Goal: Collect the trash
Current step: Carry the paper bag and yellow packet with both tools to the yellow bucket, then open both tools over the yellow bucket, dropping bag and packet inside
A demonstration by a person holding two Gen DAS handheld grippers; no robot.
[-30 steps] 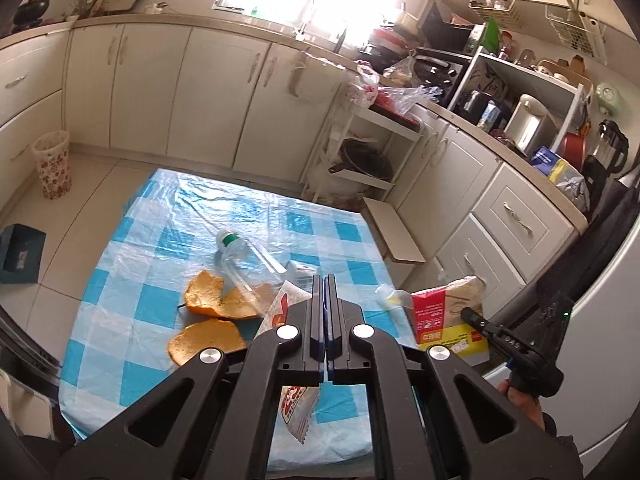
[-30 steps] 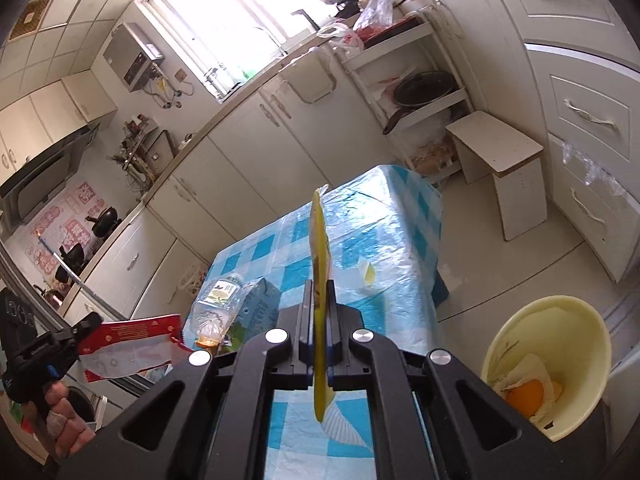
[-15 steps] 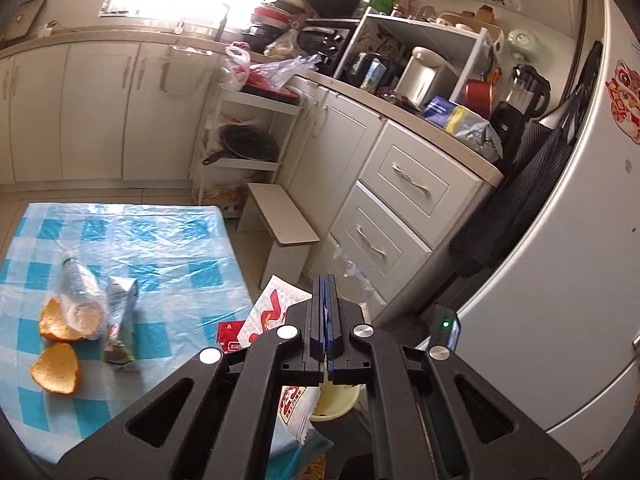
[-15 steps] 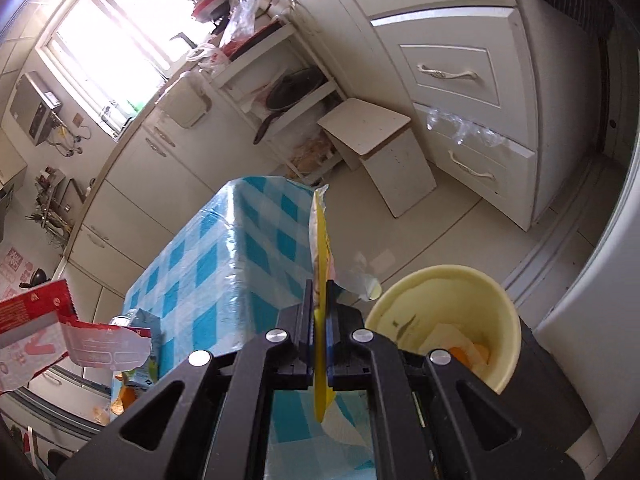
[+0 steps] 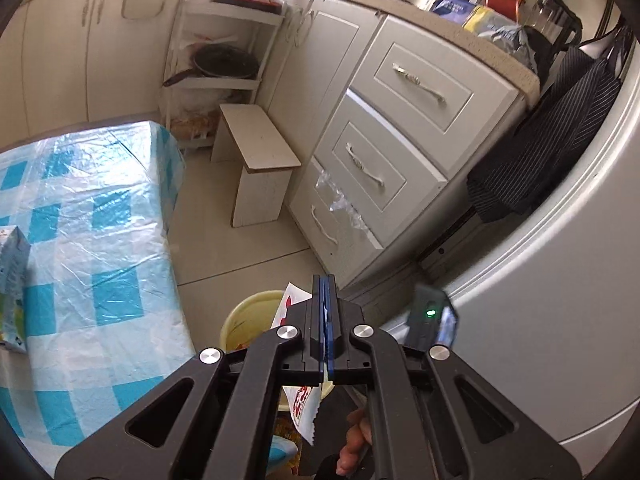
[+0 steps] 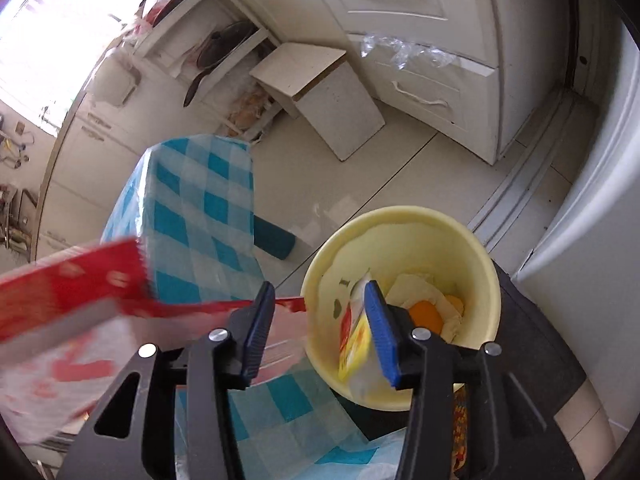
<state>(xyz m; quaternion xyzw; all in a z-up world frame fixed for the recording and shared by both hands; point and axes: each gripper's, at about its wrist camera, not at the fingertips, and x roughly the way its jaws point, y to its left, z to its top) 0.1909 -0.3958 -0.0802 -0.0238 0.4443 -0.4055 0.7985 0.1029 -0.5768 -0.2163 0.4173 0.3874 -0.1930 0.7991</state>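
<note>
A pale yellow bin (image 6: pixel 472 248) stands on the floor beside the table; it holds paper and orange peel. My right gripper (image 6: pixel 320 308) is open just above the bin's near rim. The yellow wrapper (image 6: pixel 356 344) lies free inside the bin, against the right finger. My left gripper (image 5: pixel 325 284) is shut on a red and white wrapper (image 5: pixel 304 404), which hangs below the fingers over the bin's edge (image 5: pixel 240 316). That wrapper also shows, blurred, at the left of the right wrist view (image 6: pixel 72 292).
The table with its blue checked plastic cloth (image 5: pixel 92 216) is on the left, with a carton (image 5: pixel 12 276) at its edge. A white step stool (image 5: pixel 260 160), white drawers (image 5: pixel 380 160) and a fridge (image 5: pixel 560 280) surround the bin.
Both grippers swung from the table to the bin. My right gripper opened and let the yellow wrapper drop into the bin. My left gripper carried the red and white wrapper over the bin's edge.
</note>
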